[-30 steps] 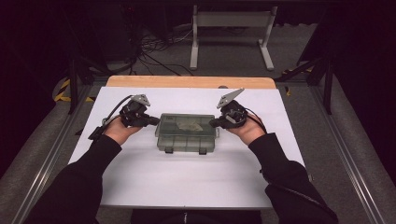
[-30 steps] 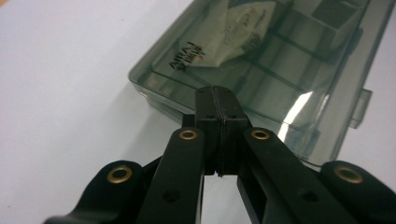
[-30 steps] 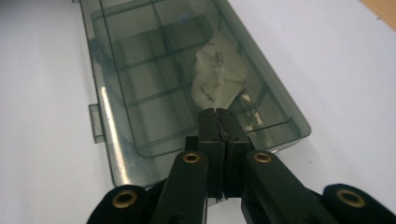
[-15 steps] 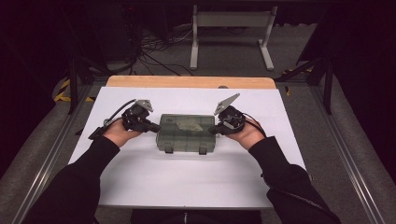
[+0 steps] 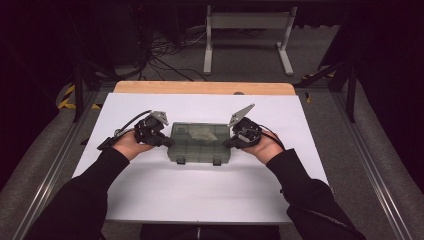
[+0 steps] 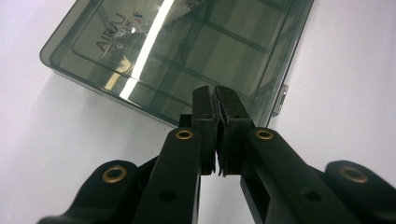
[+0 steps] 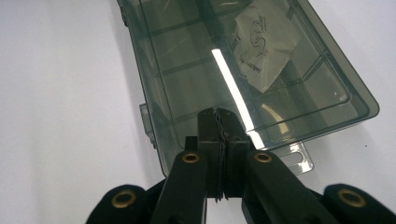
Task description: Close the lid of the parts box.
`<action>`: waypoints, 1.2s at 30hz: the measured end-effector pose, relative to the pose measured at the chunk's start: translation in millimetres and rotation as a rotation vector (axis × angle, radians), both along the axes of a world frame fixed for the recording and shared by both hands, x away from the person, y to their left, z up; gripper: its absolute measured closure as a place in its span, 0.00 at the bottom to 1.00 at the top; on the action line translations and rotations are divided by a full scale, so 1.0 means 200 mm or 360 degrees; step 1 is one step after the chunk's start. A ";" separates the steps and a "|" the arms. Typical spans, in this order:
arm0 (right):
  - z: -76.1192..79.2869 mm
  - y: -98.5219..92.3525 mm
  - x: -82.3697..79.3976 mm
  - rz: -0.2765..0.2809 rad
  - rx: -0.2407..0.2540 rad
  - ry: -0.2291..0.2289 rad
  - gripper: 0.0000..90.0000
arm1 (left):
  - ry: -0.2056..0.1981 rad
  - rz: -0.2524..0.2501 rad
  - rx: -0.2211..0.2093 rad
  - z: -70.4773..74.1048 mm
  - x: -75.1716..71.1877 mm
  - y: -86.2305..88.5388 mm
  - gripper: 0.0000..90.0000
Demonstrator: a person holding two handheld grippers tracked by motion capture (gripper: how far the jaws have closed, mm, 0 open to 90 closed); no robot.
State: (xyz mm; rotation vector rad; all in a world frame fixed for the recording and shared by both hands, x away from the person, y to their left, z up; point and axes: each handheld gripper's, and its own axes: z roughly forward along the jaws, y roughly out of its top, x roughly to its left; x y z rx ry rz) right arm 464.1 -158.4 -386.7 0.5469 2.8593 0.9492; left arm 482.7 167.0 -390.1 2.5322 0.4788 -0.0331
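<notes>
Left gripper (image 5: 167, 142): jaws pressed together with nothing between them, tips at the left end of the box; the left gripper view shows the closed tips (image 6: 215, 100) over the box's edge, whether touching it I cannot tell.

Box (image 5: 200, 143): a smoky see-through plastic organiser, lid down, lying flat on the white table (image 5: 200, 190) about midway between the two hands, its two latches (image 5: 198, 161) facing the person. A folded paper slip (image 7: 264, 44) lies inside one compartment (printed, too small to read).

Right gripper (image 5: 231, 142): jaws likewise together and empty, tips at the right end of the box; in the right gripper view the closed tips (image 7: 219, 122) sit above the lid's near edge.

Risk, sliding: the box looks light and the table smooth, so I judge that an uneven push from either end would skate or spin it instead of steadying it.

Risk, slipping tips: closed jaws offer a narrow contact, and they could ride up over the lid's rim or skid off the glossy plastic.

Risk, latches: both are on the person's side, away from the tips, so prying at the ends would likely tilt the whole box, not open it.

Change from a second ago: very little; both hands sit at the box ends as before, and the box lies in the same spot.
</notes>
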 end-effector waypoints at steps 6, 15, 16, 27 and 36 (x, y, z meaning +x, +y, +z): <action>0.00 0.00 -0.01 0.0006 -0.0008 0.0003 0.99 | 0.0007 -0.0004 0.0000 0.00 0.00 0.00 0.97; 0.00 0.01 -0.02 0.0010 -0.0020 0.0001 0.99 | 0.0015 -0.0007 0.0003 0.00 -0.01 -0.01 0.97; -0.01 0.01 -0.02 0.0011 -0.0018 0.0002 0.99 | 0.0020 -0.0007 0.0003 0.00 -0.01 -0.01 0.97; -0.03 0.02 -0.03 0.0022 -0.0045 0.0003 0.99 | 0.0028 -0.0029 0.0039 -0.02 -0.01 -0.03 0.97; -0.03 0.01 -0.03 0.0010 -0.0040 -0.0012 0.98 | 0.0024 -0.0024 0.0036 -0.01 -0.03 -0.03 0.97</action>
